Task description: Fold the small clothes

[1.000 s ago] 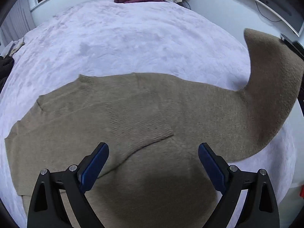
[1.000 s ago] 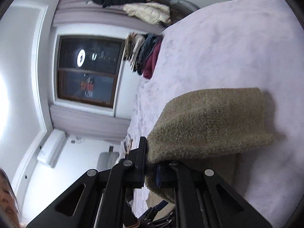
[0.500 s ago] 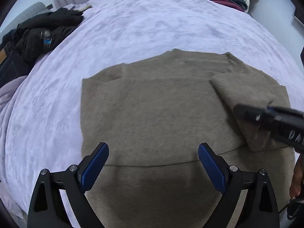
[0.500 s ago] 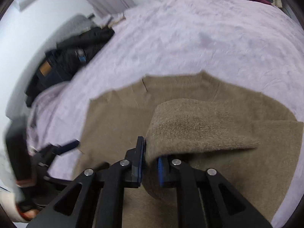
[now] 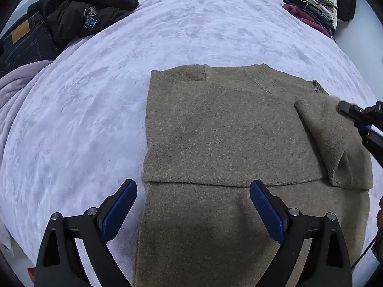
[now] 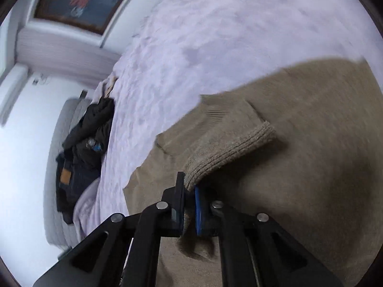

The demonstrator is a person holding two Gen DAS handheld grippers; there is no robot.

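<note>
The sleeve [image 6: 229,148] of the sweater [image 5: 227,129] is pinched in the right claw [image 6: 189,205] for folding inward; release is needed next; the left claw [image 5: 191,210] is held open, empty

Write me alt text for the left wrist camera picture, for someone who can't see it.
A tan sweater lies partly folded on a lavender bedspread, with the open left tongs above its lower part. At the right edge the right tongs hold a sleeve laid over the body. Dark clothes are heaped far left and folded clothes far right.
</note>
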